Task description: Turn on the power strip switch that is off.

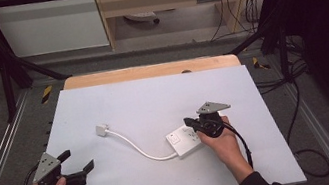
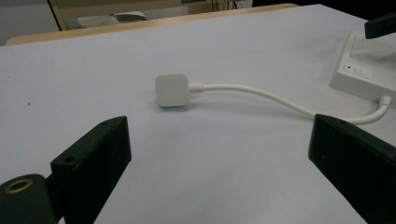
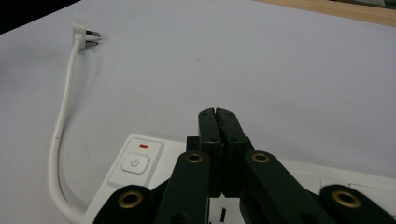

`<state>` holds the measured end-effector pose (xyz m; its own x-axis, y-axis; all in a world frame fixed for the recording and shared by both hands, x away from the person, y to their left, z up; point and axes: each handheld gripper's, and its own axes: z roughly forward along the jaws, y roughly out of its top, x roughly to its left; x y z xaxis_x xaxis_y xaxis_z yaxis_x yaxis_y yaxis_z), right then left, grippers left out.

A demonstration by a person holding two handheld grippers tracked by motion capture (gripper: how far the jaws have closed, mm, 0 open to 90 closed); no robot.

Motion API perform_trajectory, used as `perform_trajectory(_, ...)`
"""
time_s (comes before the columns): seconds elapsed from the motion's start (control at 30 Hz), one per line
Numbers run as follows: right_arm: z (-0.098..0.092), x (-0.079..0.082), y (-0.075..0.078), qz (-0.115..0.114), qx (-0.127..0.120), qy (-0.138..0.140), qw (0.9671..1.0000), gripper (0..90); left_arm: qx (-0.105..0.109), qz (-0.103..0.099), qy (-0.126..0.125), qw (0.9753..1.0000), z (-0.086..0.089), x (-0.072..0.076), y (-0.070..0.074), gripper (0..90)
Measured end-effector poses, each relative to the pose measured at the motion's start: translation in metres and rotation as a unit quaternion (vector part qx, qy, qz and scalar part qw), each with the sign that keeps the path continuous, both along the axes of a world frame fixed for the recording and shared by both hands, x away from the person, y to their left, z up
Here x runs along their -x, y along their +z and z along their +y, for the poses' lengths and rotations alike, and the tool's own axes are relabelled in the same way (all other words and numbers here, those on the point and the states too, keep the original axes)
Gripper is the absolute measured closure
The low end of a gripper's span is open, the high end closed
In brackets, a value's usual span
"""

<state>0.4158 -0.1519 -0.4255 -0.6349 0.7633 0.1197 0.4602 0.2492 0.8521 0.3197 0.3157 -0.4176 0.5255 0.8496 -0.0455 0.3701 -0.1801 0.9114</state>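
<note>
The left gripper (image 1: 76, 160) is held low over the near left part of the white table (image 1: 153, 99), its 2 black jaws spread wide apart with nothing between them. In the left gripper view the jaws stand at the 2 bottom corners, and the bare table shows in the gap. Ahead of them, roughly midway between the jaws and well beyond their tips, lies the white plug (image 2: 172, 90), flat face toward the camera. Its cord (image 2: 261, 93) runs off to the right of that view and curves into the strip (image 2: 369, 65) at the far right edge.

The right gripper (image 1: 188, 121) sits over the strip (image 1: 185, 139), held by the right hand (image 1: 221, 141). Its jaws are pressed together with no gap and nothing clamped; in the right gripper view the tips (image 3: 217, 116) meet just above the strip's (image 3: 116, 186) top face. Just left of the jaws there is the power button (image 3: 135, 163) with a small red mark (image 3: 143, 146) beyond it. The cord (image 3: 60, 140) leaves the strip's near left corner and runs away to the plug (image 3: 84, 35), whose prongs point right, well ahead and left of the tips.
</note>
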Motion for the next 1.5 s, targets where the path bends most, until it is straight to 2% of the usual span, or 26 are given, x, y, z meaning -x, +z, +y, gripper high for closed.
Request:
perform_trajectory(0.4, 0.010, -0.002, -0.010, 0.010, 0.021, 0.008, 0.9997, 90.0, -0.002, 0.002, 0.001, 1.0000, 0.000, 0.000, 0.000, 6.1)
perform_trajectory(0.77, 0.011, -0.002, -0.014, 0.012, 0.035, 0.008, 0.9993, 90.0, -0.002, 0.001, -0.001, 1.0000, -0.001, 0.000, 0.000, 6.1)
perform_trajectory(1.5, 0.010, -0.001, -0.016, 0.013, 0.033, 0.005, 0.9993, 90.0, -0.003, 0.001, -0.001, 1.0000, -0.001, 0.000, 0.000, 6.1)
